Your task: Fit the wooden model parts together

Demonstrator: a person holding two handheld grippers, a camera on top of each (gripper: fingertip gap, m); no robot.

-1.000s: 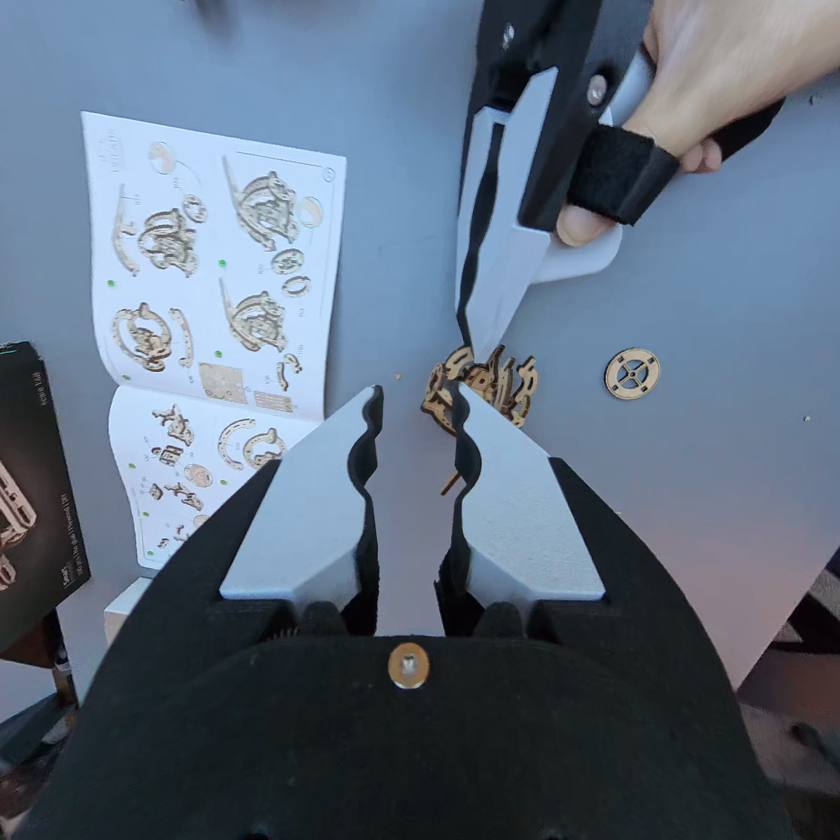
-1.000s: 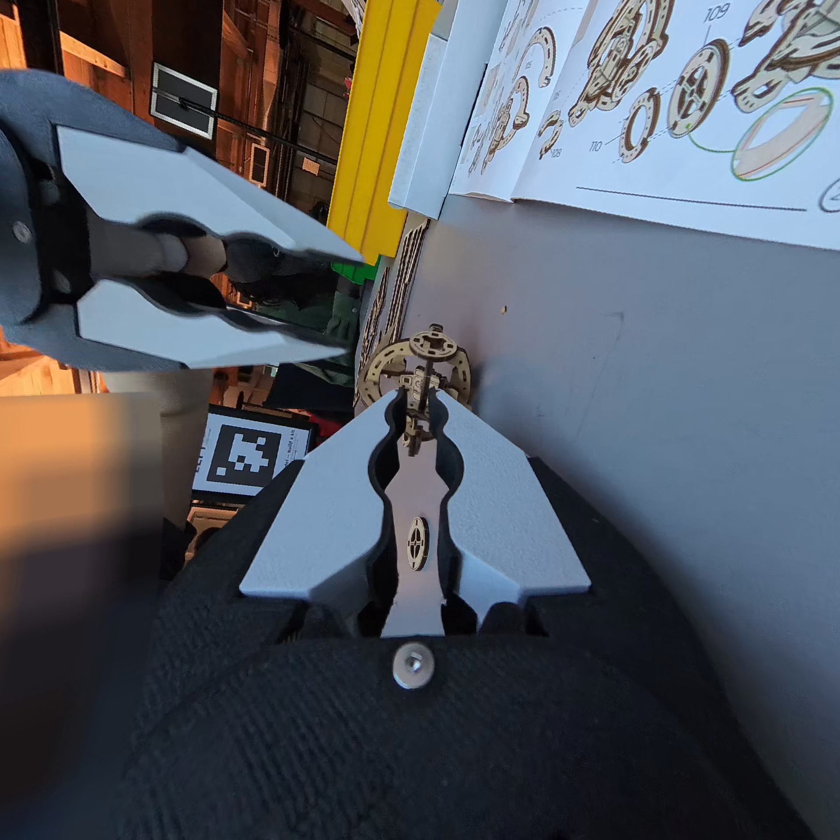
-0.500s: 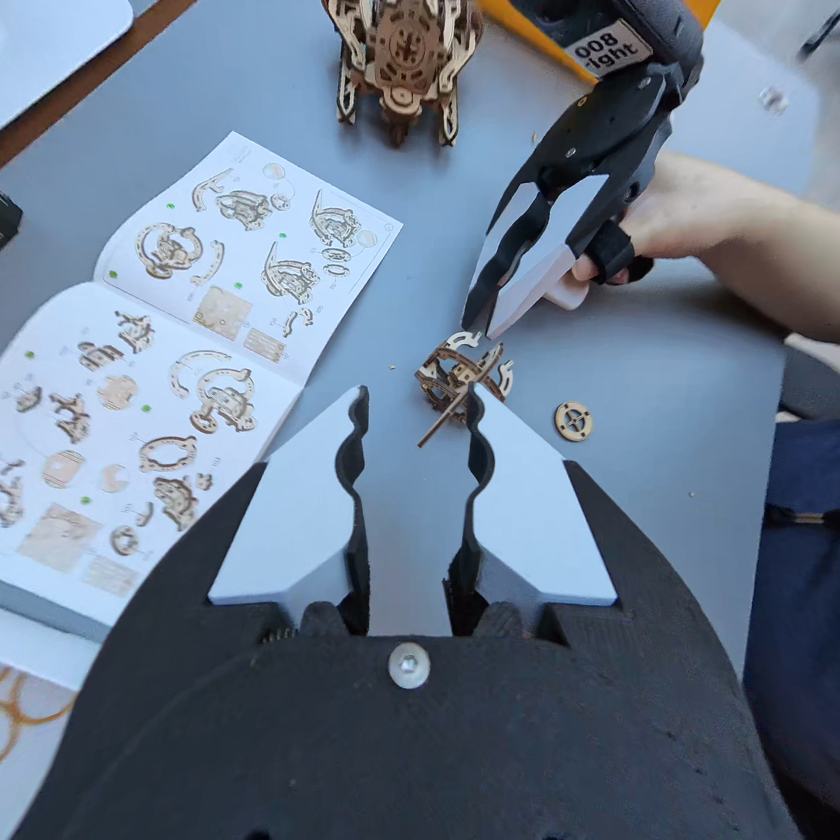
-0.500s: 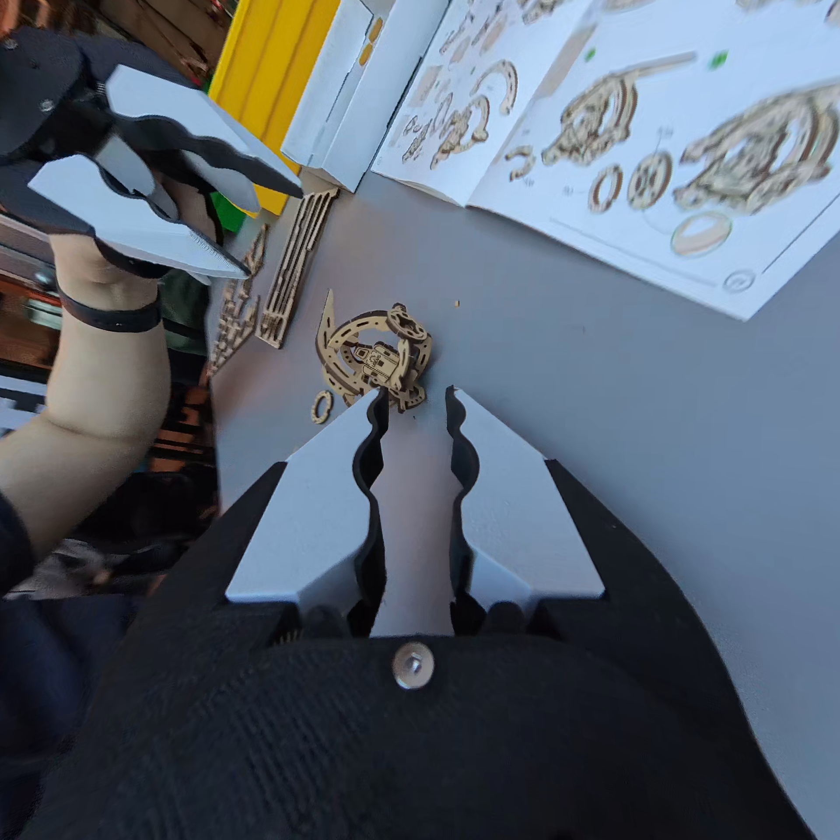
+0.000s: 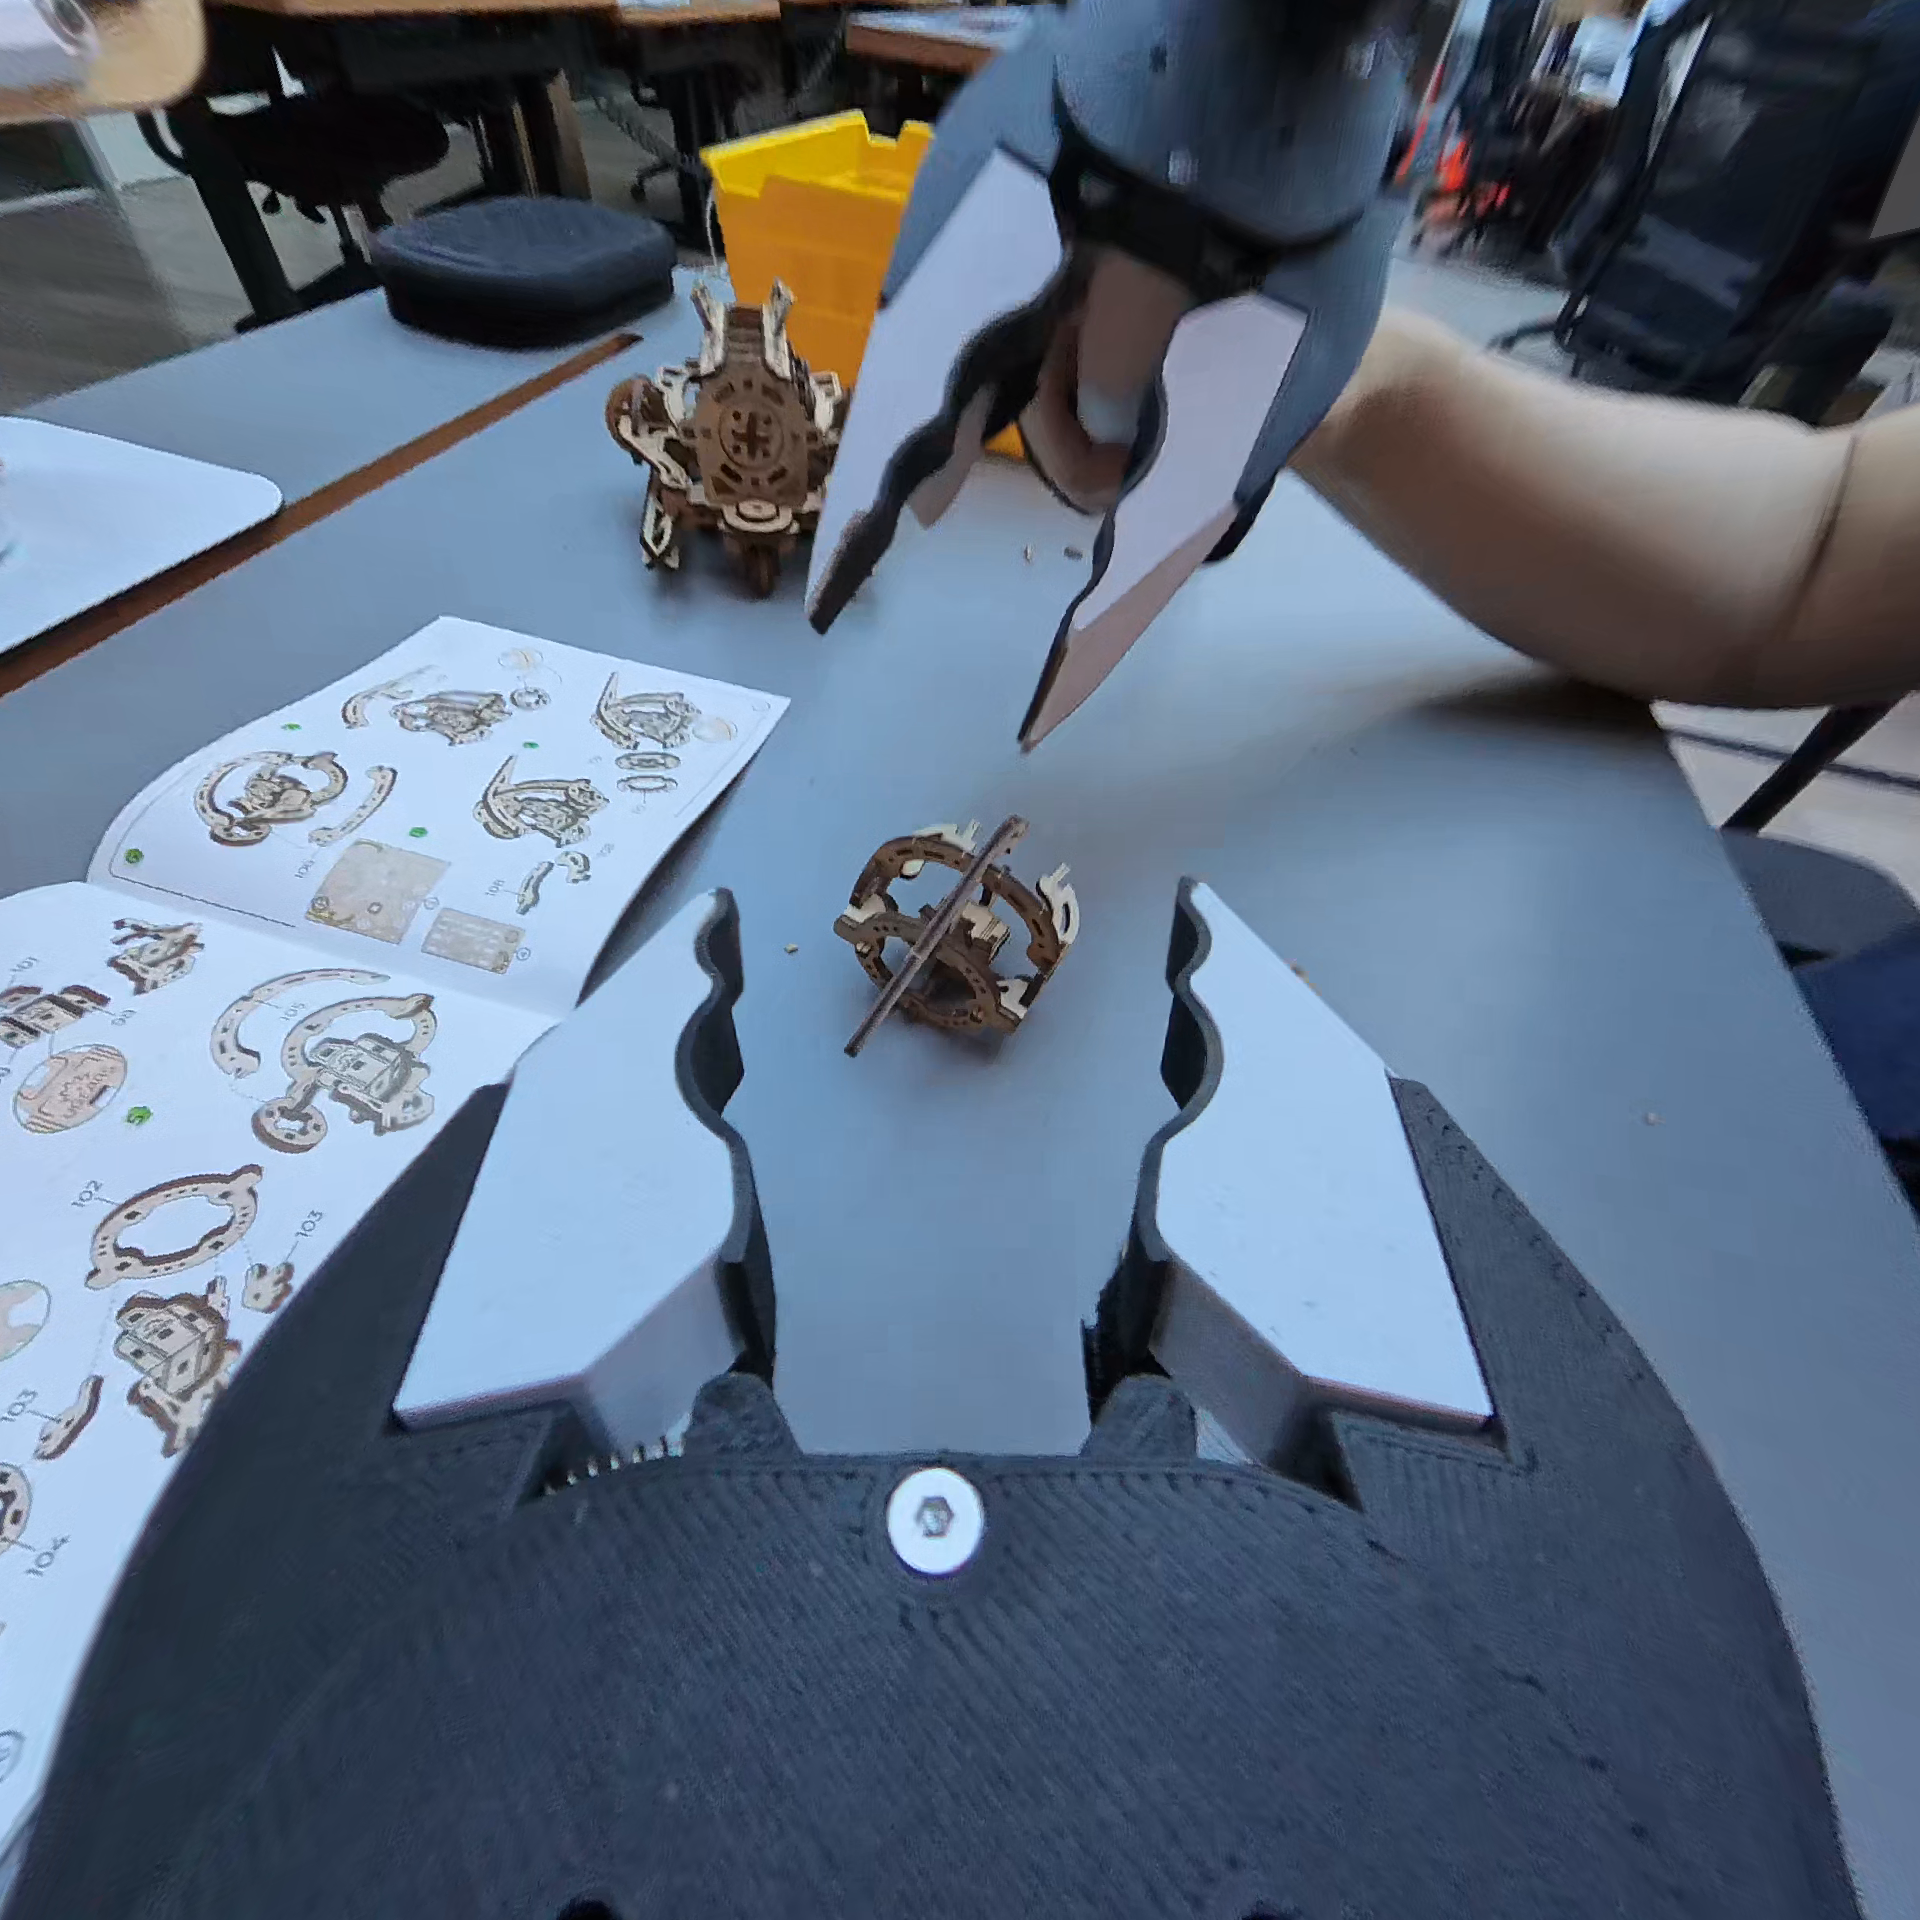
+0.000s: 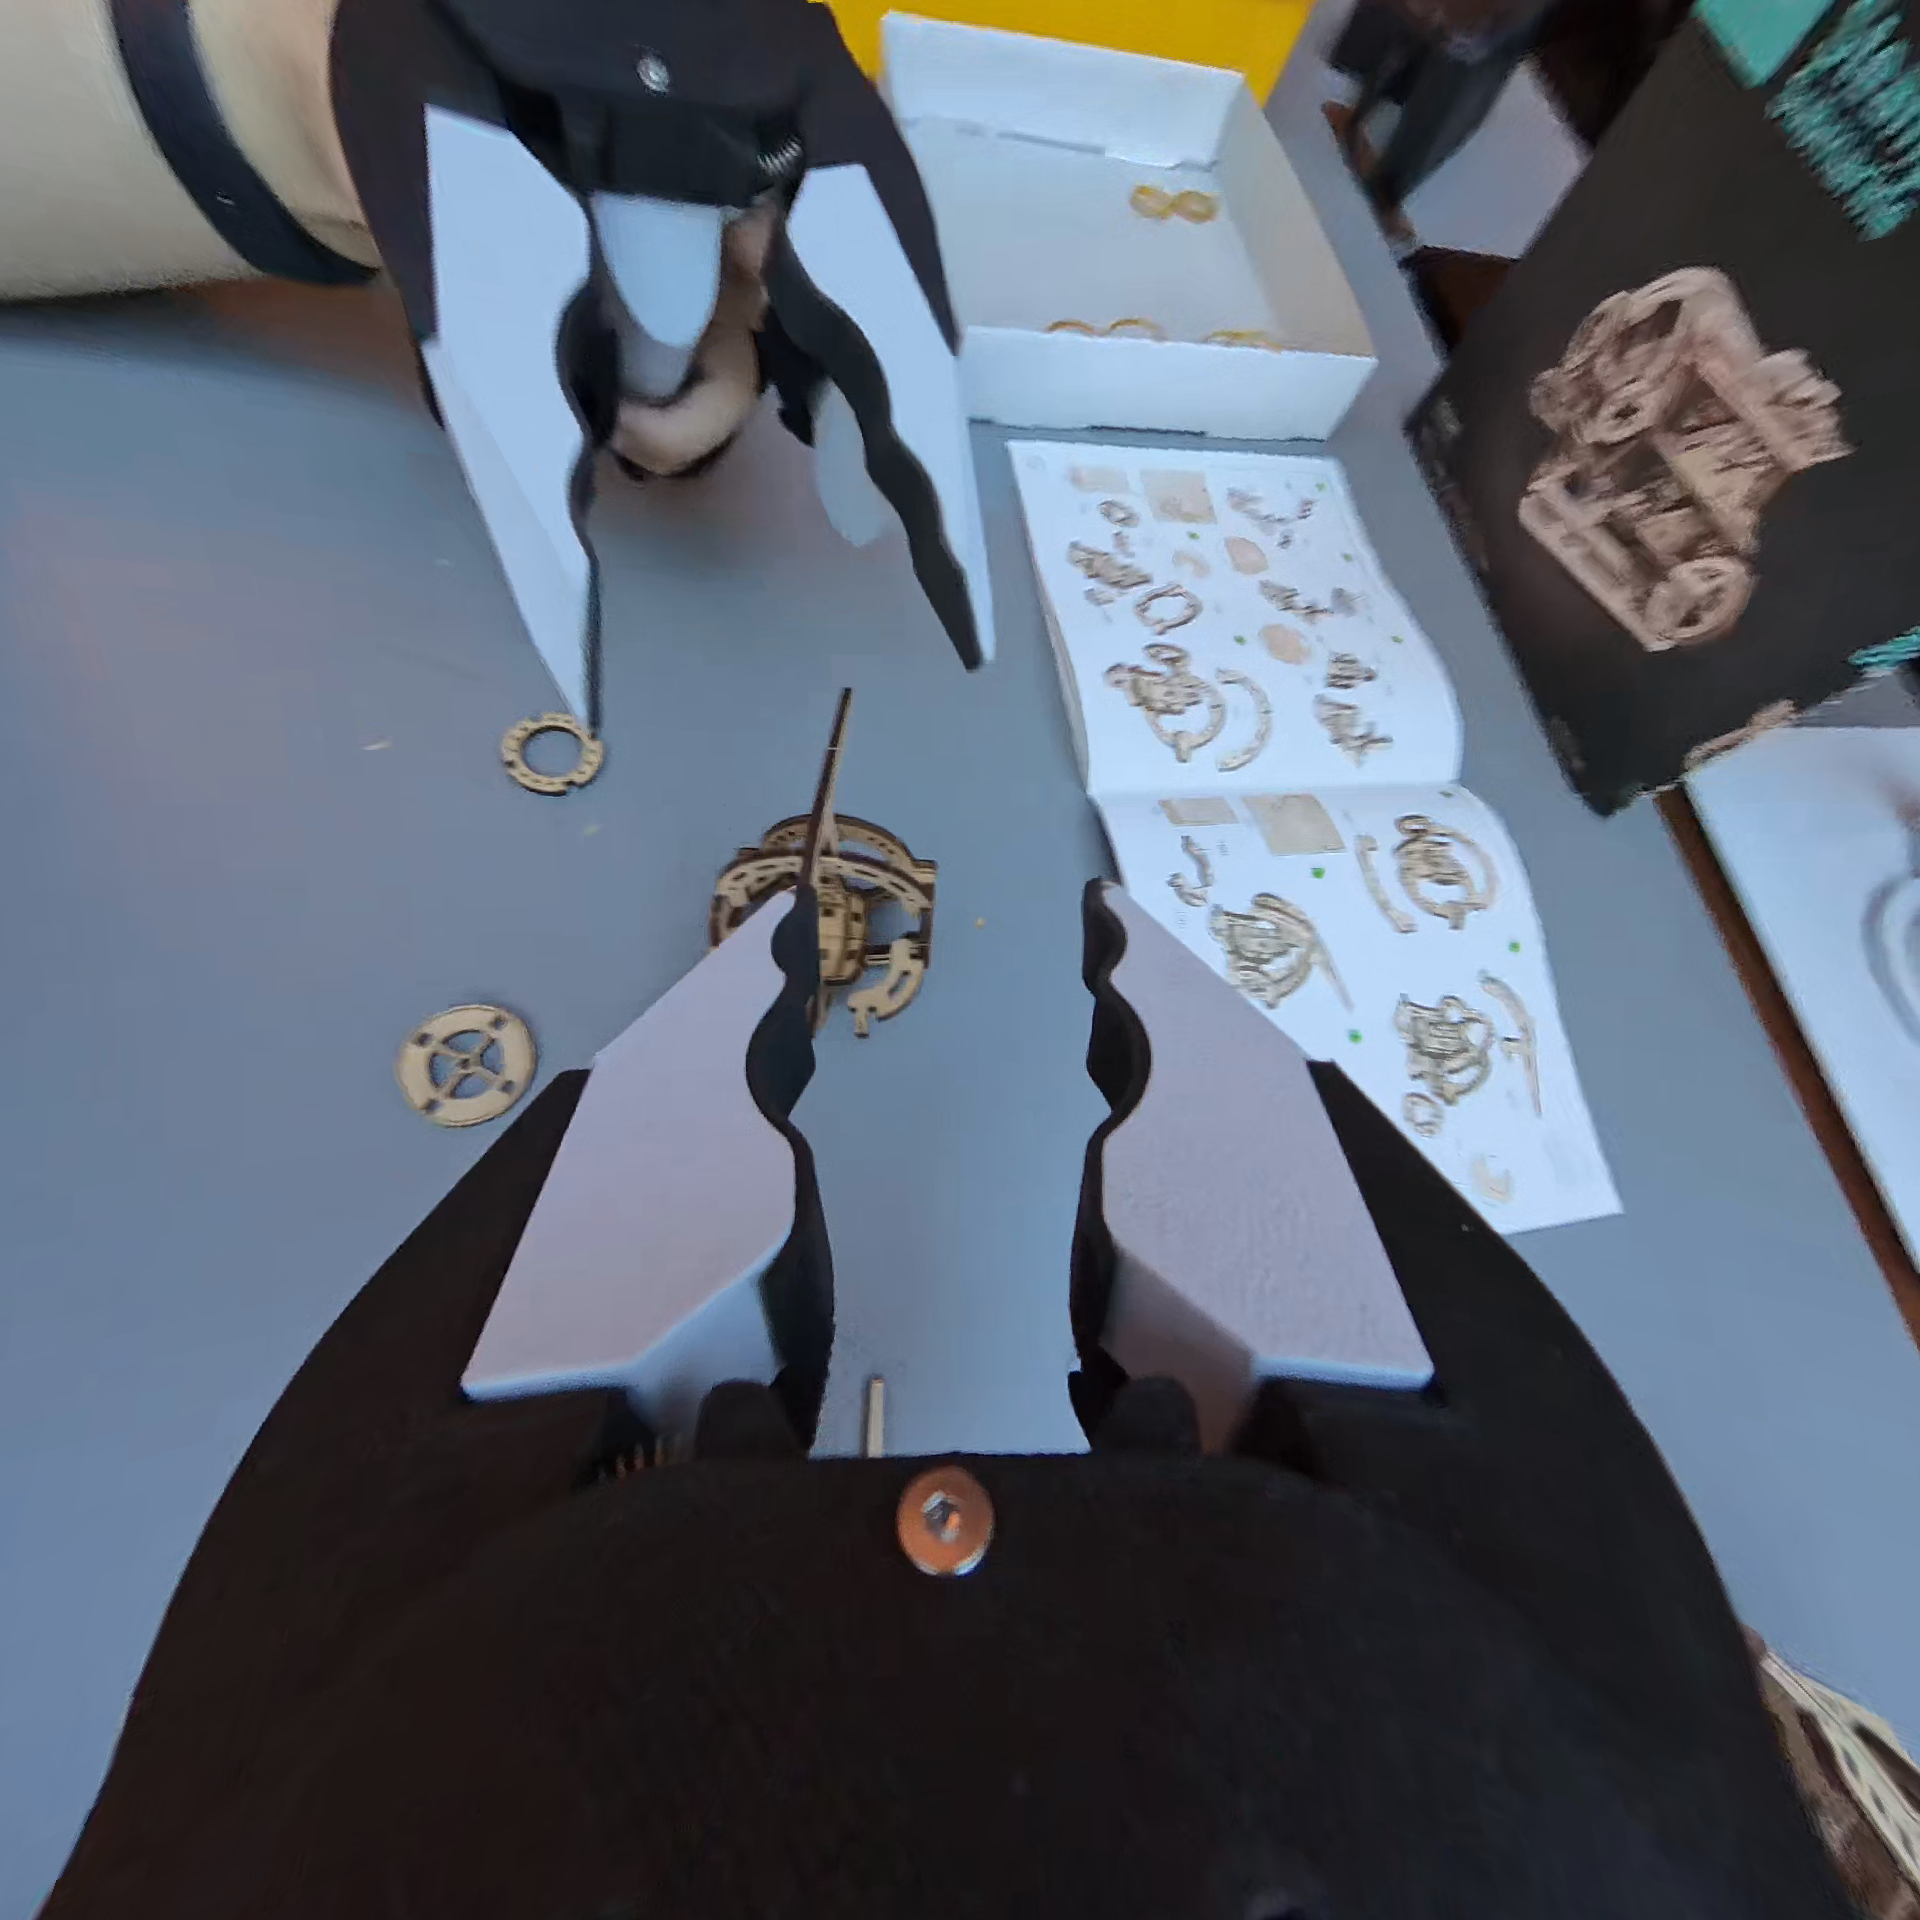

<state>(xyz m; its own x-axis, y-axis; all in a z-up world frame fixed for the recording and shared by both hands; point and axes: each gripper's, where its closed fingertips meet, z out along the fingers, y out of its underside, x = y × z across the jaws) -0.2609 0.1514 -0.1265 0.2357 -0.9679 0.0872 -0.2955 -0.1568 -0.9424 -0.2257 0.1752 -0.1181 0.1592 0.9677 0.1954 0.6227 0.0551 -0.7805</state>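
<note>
Centrally, wooden ring assembly [image 5: 951,940] on table, thin stick skewered through.

Left claw [image 5: 951,904]: black 3D-printed body w/ ribbed layer lines, broad rounded base tapering to two fingers [image 5: 613,1174]. Finger tops light grey, flat, angular; inner edges lined w/ black wavy pads. Silver hex screw centred at base; bit of spring or toothed metal showing at left finger root.

Right claw [image 6: 940,904]: same build, black body, pale grey fingers [image 6: 675,1174], black wavy pads, silver screw at base centre, metal teeth at left root.

From opposite view, each claw w/ grey trigger between fingers, small screws on black housing. Black band round left wrist [image 6: 208,156]. Arms bare, no sleeves seen.
</note>
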